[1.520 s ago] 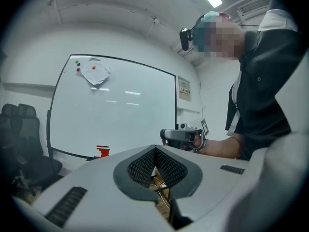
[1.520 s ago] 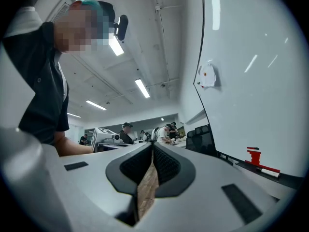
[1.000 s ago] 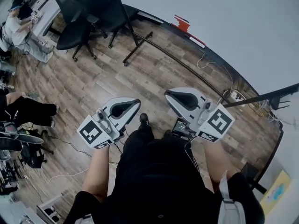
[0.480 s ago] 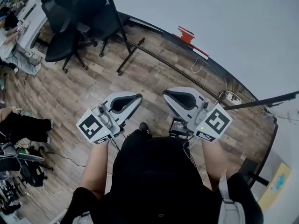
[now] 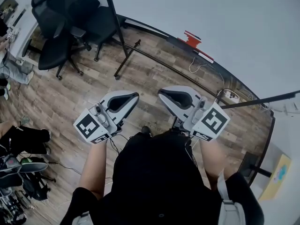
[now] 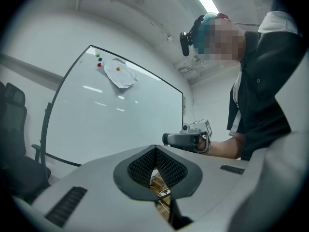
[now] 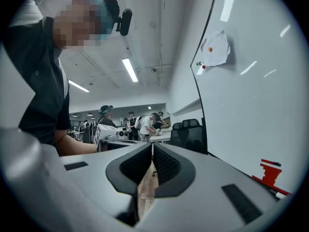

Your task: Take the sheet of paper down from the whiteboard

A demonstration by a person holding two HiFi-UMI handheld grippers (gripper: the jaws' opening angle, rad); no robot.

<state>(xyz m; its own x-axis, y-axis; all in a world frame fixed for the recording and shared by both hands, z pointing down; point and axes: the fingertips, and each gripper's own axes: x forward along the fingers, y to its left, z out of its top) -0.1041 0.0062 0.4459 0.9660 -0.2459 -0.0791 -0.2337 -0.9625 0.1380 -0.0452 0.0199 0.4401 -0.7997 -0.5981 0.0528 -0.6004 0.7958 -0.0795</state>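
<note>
While the floor (image 5: 79,90) shifts underfoot, left hand-held gripper (image 5: 125,101) and right hand-held gripper (image 5: 174,97) stay closed, empty; sheet of paper (image 6: 119,75) still on whiteboard (image 6: 125,129): approaching.

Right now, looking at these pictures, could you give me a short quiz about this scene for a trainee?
1. True or false: the sheet of paper hangs on the whiteboard.
2. The left gripper and the right gripper are: A) open; B) shut and empty; C) shut on paper.
3. What black furniture stands near the whiteboard?
Key: 1 true; 2 B; 3 office chairs.
</note>
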